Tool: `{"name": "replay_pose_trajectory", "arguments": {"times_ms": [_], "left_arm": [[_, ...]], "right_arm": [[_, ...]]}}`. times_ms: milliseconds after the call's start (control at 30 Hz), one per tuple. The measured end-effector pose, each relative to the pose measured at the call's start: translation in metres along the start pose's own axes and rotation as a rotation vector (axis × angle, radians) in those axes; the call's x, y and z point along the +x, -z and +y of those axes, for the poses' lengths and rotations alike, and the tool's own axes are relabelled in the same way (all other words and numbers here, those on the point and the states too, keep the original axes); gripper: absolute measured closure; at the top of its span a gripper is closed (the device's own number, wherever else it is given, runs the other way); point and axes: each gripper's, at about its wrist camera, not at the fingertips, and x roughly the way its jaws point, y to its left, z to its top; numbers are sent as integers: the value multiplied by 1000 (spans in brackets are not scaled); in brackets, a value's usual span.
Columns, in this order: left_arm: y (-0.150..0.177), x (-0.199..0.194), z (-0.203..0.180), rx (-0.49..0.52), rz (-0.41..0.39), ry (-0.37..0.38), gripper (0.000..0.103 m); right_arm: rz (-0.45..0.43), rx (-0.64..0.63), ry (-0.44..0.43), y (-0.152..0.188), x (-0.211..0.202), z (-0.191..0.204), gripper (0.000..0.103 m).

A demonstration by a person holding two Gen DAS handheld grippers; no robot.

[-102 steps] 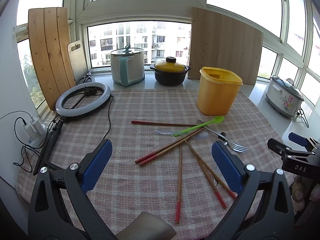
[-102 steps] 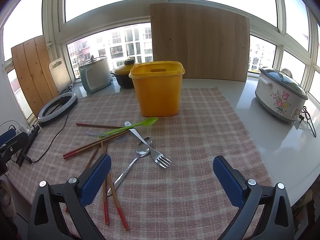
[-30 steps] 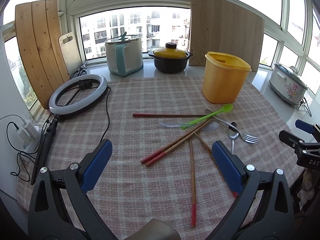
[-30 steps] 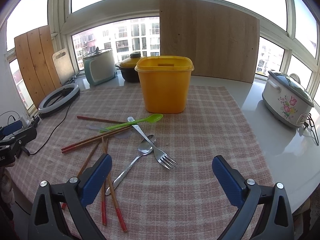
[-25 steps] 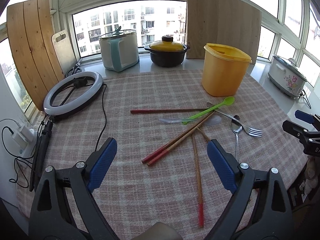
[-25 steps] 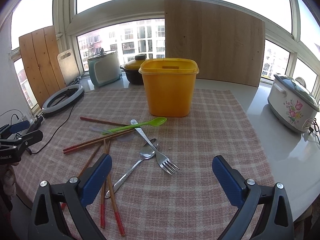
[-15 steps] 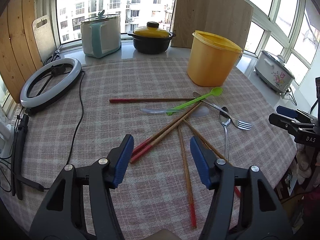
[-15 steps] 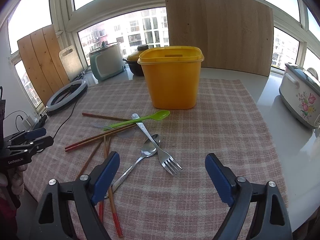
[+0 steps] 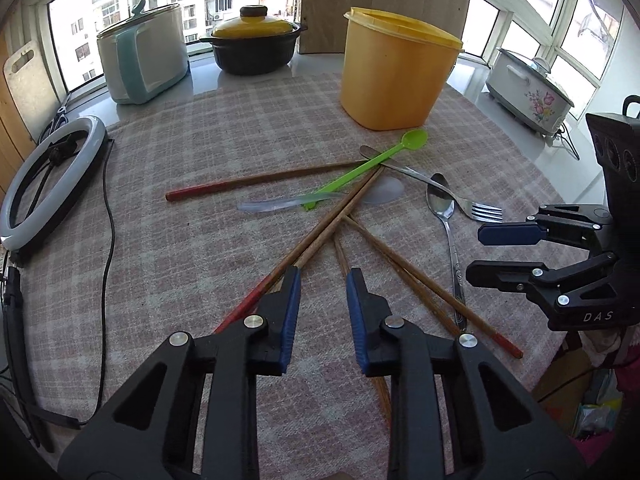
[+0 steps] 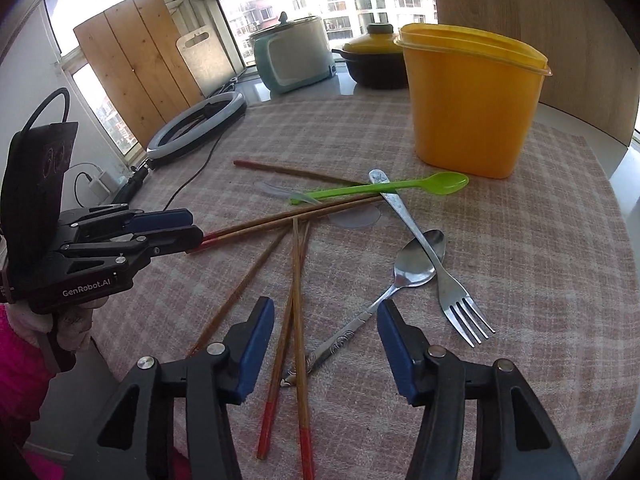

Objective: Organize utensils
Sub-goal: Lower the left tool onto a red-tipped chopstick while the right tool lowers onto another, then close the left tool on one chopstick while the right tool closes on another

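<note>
A: We're low over the checked cloth (image 9: 192,128) now, both grippers tipped down at the pile. The left gripper (image 9: 320,276) has just been closing; its jaws stand narrow but not shut, and nothing is pinched. The pair of red-tipped chopsticks (image 9: 320,236) runs out ahead of the gap, their red ends just beside the left pad.

B: The right gripper (image 10: 326,312) has been narrowing too, to about half open, and it grips nothing. Between its pads lie two more chopsticks (image 10: 296,280) and the handle of the steel spoon (image 10: 416,266).

A: So we'd want to choose. If we close here on the right, we likely catch chopsticks and spoon handle together.

B: Agreed: shift towards the chopsticks and lower the pads to either side of them before squeezing.

A: On the left, we'd line the pads across the pair, not along it, and take both sticks in one pinch near the red ends.

B: The yellow container (image 10: 472,108) stands well ahead, beyond the green spoon (image 10: 380,188) and the fork (image 10: 440,272). Presumably that's where everything goes, though its top looks covered from here.
</note>
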Motion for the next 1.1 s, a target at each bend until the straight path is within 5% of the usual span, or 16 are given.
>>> {"name": "replay_pose_trajectory", "arguments": {"times_ms": [333,1100], "left_arm": [[-22,30,7,76,56,-28,88],[-49,73,7,168,176,-1,90]], "right_arm": [[89,-36,-37,-6,32,15,70],[146,-27,-15,-17,59,16,85]]}}
